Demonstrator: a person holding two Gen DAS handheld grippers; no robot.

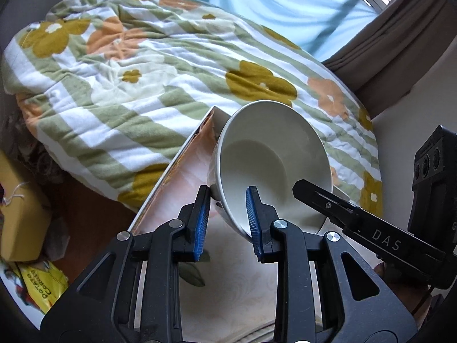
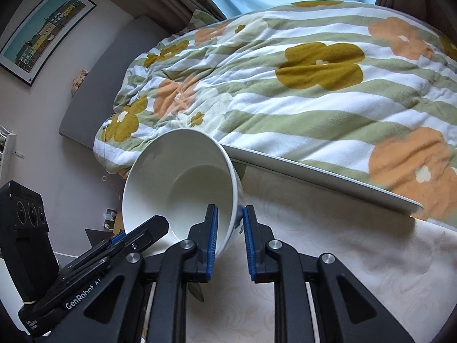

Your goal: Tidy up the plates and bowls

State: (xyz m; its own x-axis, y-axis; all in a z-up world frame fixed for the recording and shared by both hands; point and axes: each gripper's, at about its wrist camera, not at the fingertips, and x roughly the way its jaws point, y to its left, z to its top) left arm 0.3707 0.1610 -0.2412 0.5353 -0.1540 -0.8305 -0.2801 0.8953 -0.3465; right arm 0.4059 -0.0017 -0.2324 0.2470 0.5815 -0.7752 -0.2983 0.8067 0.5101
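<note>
We hold the tilted white ceramic bowl (image 1: 271,165) clamped at opposite rim edges, left gripper (image 1: 228,214) and right gripper (image 2: 230,234) fingers pinching its thin wall; uneven pull could slip or chip it over the pale patterned table (image 2: 328,257).

The bowl (image 1: 271,157) is plain white, the grippers' (image 1: 228,200) frames black with blue pads (image 2: 212,240), the duvet (image 1: 160,85) striped white and sage green with mustard and peach flowers, the tabletop (image 2: 357,251) cream with a faint floral print.
</note>
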